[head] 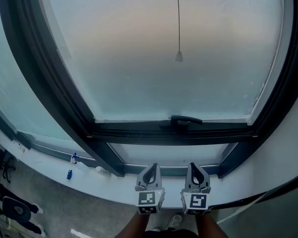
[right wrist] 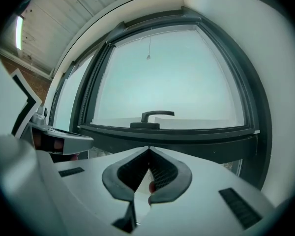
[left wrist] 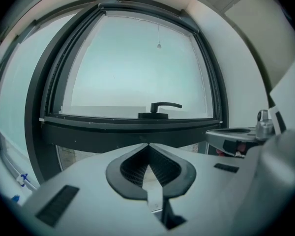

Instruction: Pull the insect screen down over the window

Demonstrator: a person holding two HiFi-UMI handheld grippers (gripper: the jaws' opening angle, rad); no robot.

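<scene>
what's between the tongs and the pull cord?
Head view: the window handle, then bare glass up to the pull cord. Left tongs and right tongs sit below, shut.

Blue items [head: 69, 174] on white ledge [head: 39, 165]

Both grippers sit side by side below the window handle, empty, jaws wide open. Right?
Only the jaws are wrong: left gripper and right gripper are shut, tips meeting, as each gripper view shows. Otherwise yes: side by side below the window handle, empty.
</scene>
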